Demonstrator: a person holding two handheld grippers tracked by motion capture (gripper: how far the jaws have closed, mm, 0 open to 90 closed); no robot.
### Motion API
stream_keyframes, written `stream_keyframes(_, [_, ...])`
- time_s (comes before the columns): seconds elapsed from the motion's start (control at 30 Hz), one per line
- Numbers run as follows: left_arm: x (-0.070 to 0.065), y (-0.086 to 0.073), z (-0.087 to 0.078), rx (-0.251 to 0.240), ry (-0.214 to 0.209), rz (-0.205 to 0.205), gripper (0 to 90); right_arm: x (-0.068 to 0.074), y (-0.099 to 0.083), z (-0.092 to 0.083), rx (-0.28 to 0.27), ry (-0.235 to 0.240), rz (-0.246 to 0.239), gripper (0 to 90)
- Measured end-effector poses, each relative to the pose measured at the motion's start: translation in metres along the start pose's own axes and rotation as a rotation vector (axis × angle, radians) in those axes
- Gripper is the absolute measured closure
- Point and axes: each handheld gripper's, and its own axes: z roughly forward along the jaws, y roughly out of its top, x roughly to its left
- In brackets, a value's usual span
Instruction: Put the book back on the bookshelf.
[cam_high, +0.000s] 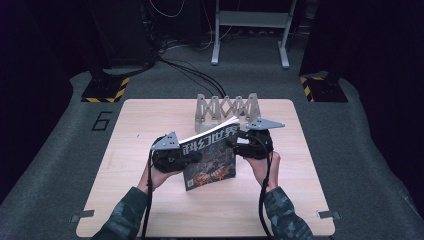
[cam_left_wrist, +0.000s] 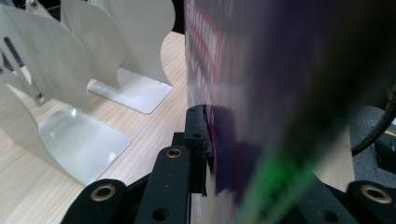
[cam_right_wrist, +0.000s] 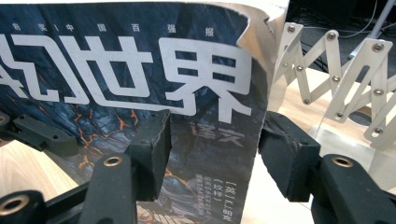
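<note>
A magazine (cam_high: 209, 161) with a dark cover and large white characters stands upright on the wooden table (cam_high: 150, 210), its title upside down to me. My left gripper (cam_high: 192, 156) is at its left edge, shut on it. In the left gripper view the left jaw of that gripper (cam_left_wrist: 210, 128) presses on the blurred cover (cam_left_wrist: 280, 93), and the other jaw is hidden behind it. My right gripper (cam_high: 239, 142) is at the magazine's upper right edge. In the right gripper view its jaws (cam_right_wrist: 215, 135) stand apart around that edge of the cover (cam_right_wrist: 140, 70), one in front and one behind.
A grey expanding book rack (cam_high: 226, 107) with scissor links stands just behind the magazine; its white dividers (cam_left_wrist: 70, 70) and links (cam_right_wrist: 341, 70) are close to both grippers. Cables run across the floor beyond the table.
</note>
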Motion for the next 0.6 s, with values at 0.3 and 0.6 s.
stream_keyframes(0.3, [-0.001, 0.019, -0.006, -0.011, -0.004, 0.005, 73.7, 0.004, 0.0, -0.001, 0.002, 0.006, -0.007, 44.2])
stream_keyframes(0.6, [-0.006, 0.042, -0.012, -0.001, 0.018, 0.014, 72.3, 0.004, -0.001, -0.001, 0.013, 0.004, -0.011, 44.2])
